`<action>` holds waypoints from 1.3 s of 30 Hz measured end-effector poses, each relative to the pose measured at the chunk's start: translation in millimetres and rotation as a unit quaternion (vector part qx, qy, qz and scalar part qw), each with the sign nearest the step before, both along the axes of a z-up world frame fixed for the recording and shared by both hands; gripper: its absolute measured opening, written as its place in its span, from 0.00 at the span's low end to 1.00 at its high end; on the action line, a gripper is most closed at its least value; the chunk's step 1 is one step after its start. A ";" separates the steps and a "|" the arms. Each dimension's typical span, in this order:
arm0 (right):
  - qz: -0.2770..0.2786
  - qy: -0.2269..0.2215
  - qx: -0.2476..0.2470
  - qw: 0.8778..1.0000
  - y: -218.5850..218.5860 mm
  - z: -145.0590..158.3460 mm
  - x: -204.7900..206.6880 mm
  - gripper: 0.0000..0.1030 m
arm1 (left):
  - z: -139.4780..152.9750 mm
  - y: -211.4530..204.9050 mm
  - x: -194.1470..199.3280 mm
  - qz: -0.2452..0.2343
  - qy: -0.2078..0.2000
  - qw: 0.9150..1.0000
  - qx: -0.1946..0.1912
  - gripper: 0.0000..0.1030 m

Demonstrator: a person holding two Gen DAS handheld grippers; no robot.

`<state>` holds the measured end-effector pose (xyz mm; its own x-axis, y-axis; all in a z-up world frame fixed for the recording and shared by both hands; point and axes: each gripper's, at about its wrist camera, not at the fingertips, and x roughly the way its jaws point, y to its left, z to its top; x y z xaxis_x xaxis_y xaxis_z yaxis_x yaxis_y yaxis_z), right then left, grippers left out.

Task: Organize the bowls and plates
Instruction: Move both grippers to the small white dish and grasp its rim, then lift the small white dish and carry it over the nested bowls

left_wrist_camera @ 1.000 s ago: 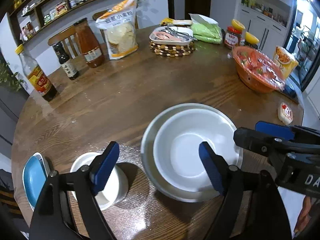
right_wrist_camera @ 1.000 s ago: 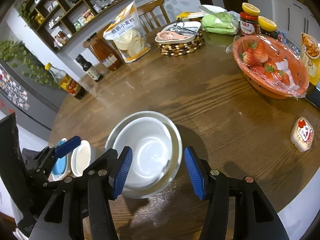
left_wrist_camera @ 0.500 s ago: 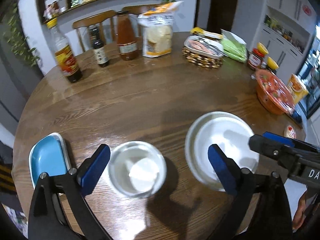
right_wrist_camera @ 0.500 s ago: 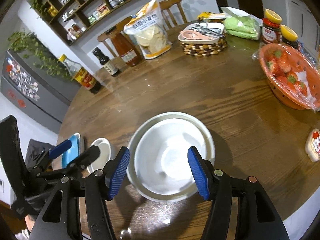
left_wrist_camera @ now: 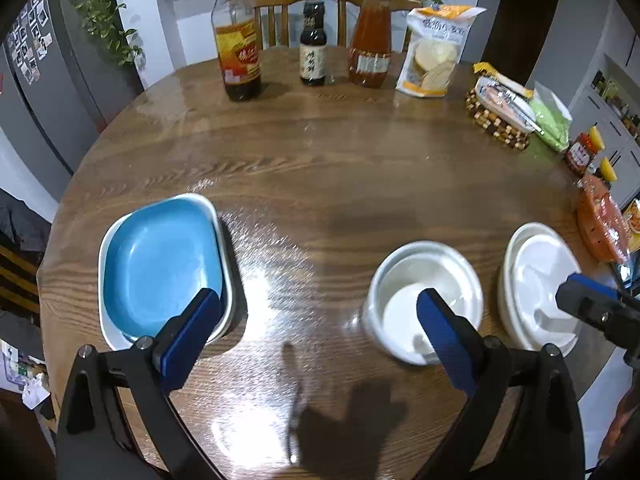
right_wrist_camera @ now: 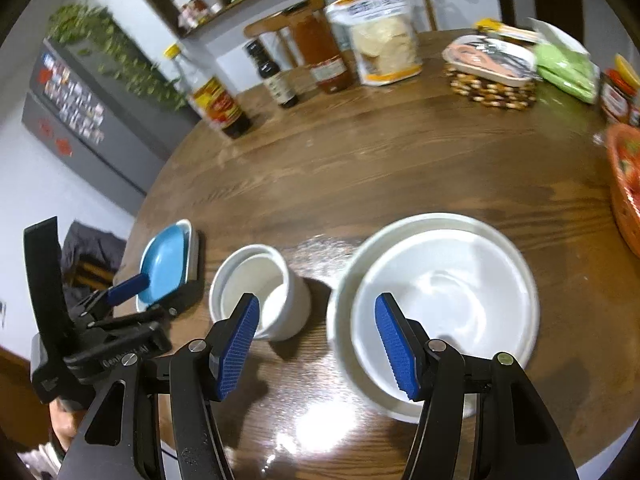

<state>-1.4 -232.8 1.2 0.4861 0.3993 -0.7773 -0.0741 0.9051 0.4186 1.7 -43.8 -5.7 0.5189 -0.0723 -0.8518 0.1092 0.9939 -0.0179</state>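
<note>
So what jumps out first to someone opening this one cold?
The blue dish nested in a white tray near the table's left edge, the only strong colour among the crockery. Right of it stand a small white bowl and a larger white bowl on a plate. Both grippers, left and right, hang open above them, holding nothing, with bottles lined up along the far rim.

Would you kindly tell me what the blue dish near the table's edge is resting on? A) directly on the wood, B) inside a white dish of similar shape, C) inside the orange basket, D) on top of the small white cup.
B: the blue dish sits nested in a white dish whose rim shows all around it, apart from the small white cup.
</note>
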 end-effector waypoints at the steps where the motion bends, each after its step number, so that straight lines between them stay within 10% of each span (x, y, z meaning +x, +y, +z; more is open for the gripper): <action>1: 0.010 0.002 -0.006 1.000 7.5 -1.0 4.1 0.60 | -2.7 0.4 -0.5 -0.003 0.004 1.000 0.001 0.96; 11: 0.066 0.010 -0.065 0.996 53.1 -15.0 39.1 0.60 | -28.8 -14.5 5.3 -0.045 0.035 0.998 0.012 0.89; 30: 0.104 0.059 -0.090 0.989 64.8 -45.7 56.3 0.25 | -42.2 -36.2 11.5 -0.088 0.051 0.995 -0.015 0.25; 39: 0.101 0.049 -0.113 0.987 68.8 -50.5 55.9 0.17 | -47.4 -40.0 11.0 -0.087 0.041 0.995 -0.003 0.25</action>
<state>54.5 -164.0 -49.4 0.3321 0.2916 -0.8970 -0.2326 0.9470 0.2217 12.7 -83.8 -53.0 0.4261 -0.1602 -0.8904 0.2784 0.9597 -0.0394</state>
